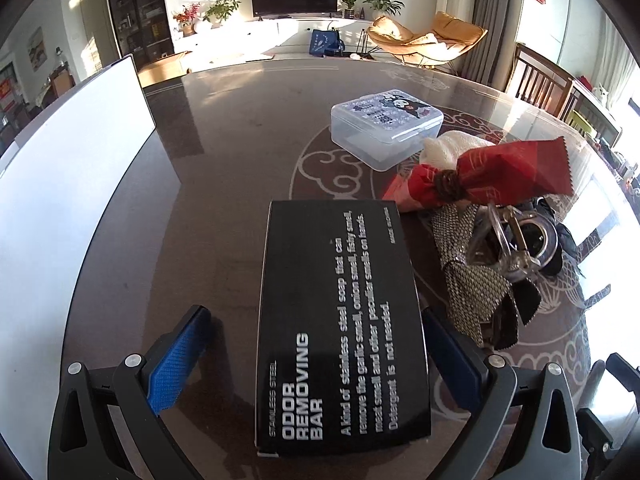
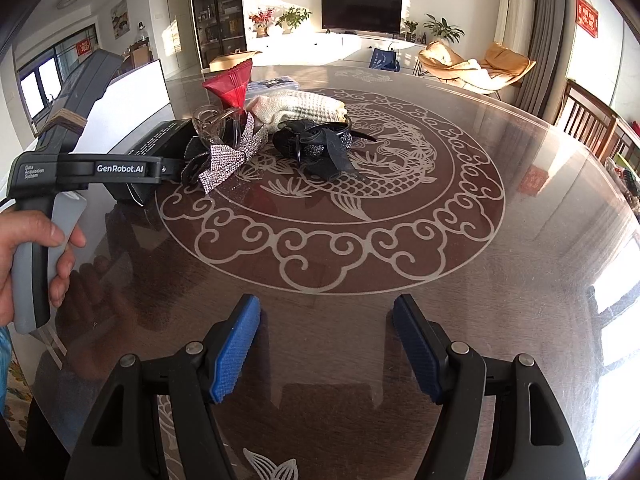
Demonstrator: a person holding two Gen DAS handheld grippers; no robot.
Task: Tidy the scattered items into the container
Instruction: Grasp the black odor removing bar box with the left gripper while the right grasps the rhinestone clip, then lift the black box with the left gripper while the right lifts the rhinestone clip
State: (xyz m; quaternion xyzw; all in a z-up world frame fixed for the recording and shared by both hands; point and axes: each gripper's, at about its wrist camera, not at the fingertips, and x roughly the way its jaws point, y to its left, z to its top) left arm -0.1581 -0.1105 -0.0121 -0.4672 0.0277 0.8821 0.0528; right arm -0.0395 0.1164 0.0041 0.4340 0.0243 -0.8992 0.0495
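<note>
Left hand-held gripper (image 1: 316,356): a black box (image 1: 340,328) printed "ODOR REMOVING BAR" sits between its blue-padded fingers. The right pad lies against the box's side; the left pad stands clear of it, with bare counter showing in the gap. So the jaws are apart around the box, not clamped on it. From the right wrist view, a hand (image 2: 28,248) holds this gripper's grey handle at the left edge, and the box's end shows just beyond the gripper body.

Right hand-held gripper (image 2: 326,344): jaws apart, nothing between them, hovering over a bare stretch of the dark glossy counter (image 2: 520,240) with its pale fish-and-cloud pattern.

Scattered items, clustered just right of the box in the left wrist view:
- red foil packet (image 1: 500,172), cinched at the middle by a dark hair tie, lying on top of the pile
- cream knitted cloth (image 1: 452,148) behind it
- sparkly rhinestone bow (image 1: 468,280), touching the box's right side or very near it
- clear claw clip (image 1: 504,232) and black bow hair clip (image 2: 320,144) beside the bow

Clear plastic lidded box (image 1: 386,126) with a cartoon label sits farther back, lid closed, near the cloth.

White container wall (image 1: 80,152) stands at the left, well apart from the pile.
</note>
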